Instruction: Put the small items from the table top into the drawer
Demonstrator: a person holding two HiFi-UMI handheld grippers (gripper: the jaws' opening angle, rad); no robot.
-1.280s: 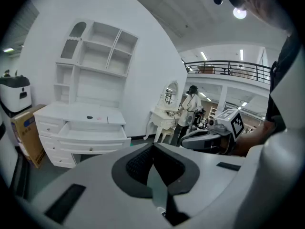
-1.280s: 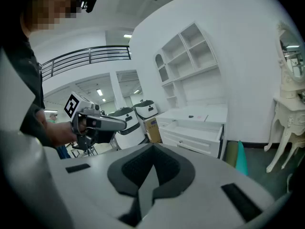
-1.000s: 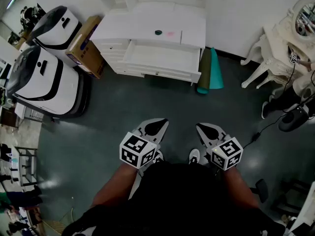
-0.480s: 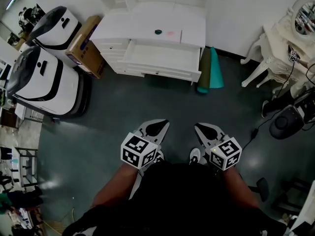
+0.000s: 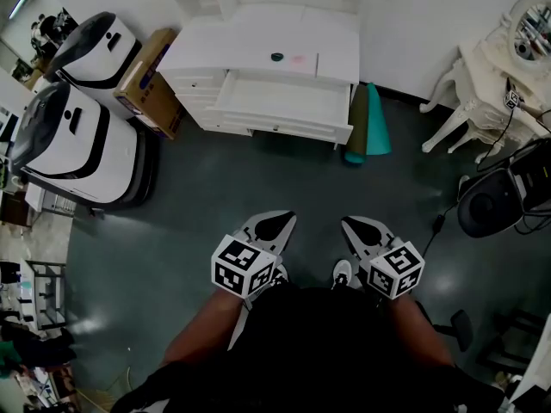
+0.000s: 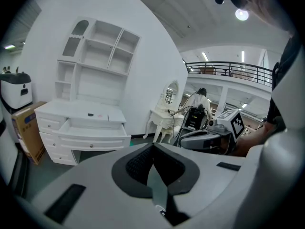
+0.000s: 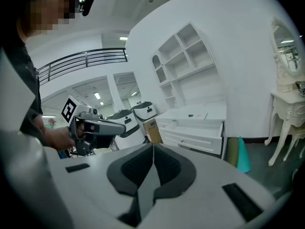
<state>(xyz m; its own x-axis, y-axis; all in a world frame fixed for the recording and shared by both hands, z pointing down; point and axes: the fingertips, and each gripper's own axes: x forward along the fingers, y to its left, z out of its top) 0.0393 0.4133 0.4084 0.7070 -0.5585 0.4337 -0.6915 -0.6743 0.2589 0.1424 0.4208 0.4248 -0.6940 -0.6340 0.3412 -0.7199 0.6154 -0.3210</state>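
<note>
A white desk [image 5: 336, 37] stands against the far wall with its wide drawer [image 5: 284, 101] pulled open. On the desk top lie a small dark round item [image 5: 277, 57] and a flat pink item [image 5: 299, 58]. Both show tiny in the left gripper view: the dark item [image 6: 90, 114], the pink item [image 6: 100, 115], the drawer [image 6: 93, 128]. My left gripper [image 5: 274, 218] and right gripper [image 5: 360, 224] are held close to my body, far from the desk, both shut with nothing between the jaws. The left gripper [image 6: 153, 146] and right gripper [image 7: 153, 148] show their tips pressed together.
Two large white machines [image 5: 77, 136] and a cardboard box [image 5: 151, 80] stand left of the desk. A green and teal rolled mat [image 5: 368, 123] leans at its right. A white ornate table and chair [image 5: 482, 93] and a dark wheeled device with cables [image 5: 499, 196] are at the right.
The dark wheeled device at the right has moved further into view over the floor. Both grippers have stayed almost still.
</note>
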